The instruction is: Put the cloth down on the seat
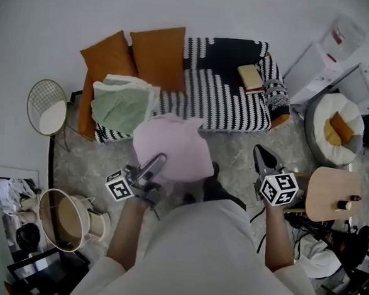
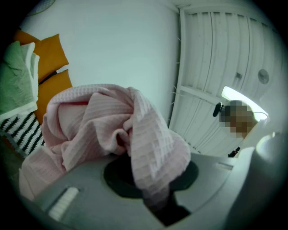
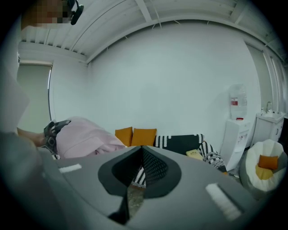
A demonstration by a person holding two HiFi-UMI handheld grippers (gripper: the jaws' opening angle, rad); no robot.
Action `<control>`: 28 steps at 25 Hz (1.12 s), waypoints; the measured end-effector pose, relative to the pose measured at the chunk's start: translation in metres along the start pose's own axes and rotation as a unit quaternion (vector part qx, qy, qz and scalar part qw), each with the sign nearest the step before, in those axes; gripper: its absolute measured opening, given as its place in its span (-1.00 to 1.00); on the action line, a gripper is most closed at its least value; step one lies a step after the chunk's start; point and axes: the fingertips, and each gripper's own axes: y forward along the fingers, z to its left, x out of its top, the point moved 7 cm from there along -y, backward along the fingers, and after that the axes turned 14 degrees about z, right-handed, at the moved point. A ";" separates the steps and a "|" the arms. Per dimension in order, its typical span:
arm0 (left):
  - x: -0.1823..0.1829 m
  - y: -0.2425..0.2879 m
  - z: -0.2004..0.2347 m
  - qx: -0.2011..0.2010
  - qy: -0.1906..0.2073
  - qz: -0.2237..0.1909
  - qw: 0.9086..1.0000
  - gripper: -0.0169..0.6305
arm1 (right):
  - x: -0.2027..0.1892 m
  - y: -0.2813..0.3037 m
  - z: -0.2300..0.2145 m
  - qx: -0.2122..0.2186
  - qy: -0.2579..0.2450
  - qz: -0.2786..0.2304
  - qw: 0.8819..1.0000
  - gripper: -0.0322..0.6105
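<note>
My left gripper (image 1: 158, 163) is shut on a pink waffle-weave cloth (image 1: 172, 146), which hangs bunched in the air in front of the sofa. In the left gripper view the cloth (image 2: 112, 126) drapes over the jaws and hides their tips. The sofa seat (image 1: 231, 109) has a black-and-white striped cover, with two orange cushions (image 1: 156, 56) at its back left. My right gripper (image 1: 260, 152) is to the right of the cloth, shut and holding nothing. In the right gripper view the jaw tips (image 3: 140, 150) meet, with the cloth (image 3: 83, 137) at the left and the sofa (image 3: 180, 141) beyond.
A green cloth (image 1: 121, 104) lies on the sofa's left end and a book (image 1: 250, 77) on its right end. A round wire side table (image 1: 47, 107) and a basket (image 1: 63, 220) stand at the left. A white pouf (image 1: 337, 126), a wooden stool (image 1: 332, 195) and a water dispenser (image 1: 333, 47) stand at the right.
</note>
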 end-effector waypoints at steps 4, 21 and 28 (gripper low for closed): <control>0.013 0.010 0.009 0.007 0.003 -0.006 1.000 -0.65 | 0.018 0.020 -0.012 0.012 -0.009 0.001 1.000 -0.89; 0.065 0.076 0.067 0.038 -0.002 -0.025 0.999 -0.65 | 0.084 0.102 -0.090 0.048 -0.022 0.021 0.998 -0.89; 0.084 0.119 0.092 0.051 -0.003 -0.032 0.998 -0.65 | 0.106 0.136 -0.137 0.066 -0.018 0.029 0.997 -0.89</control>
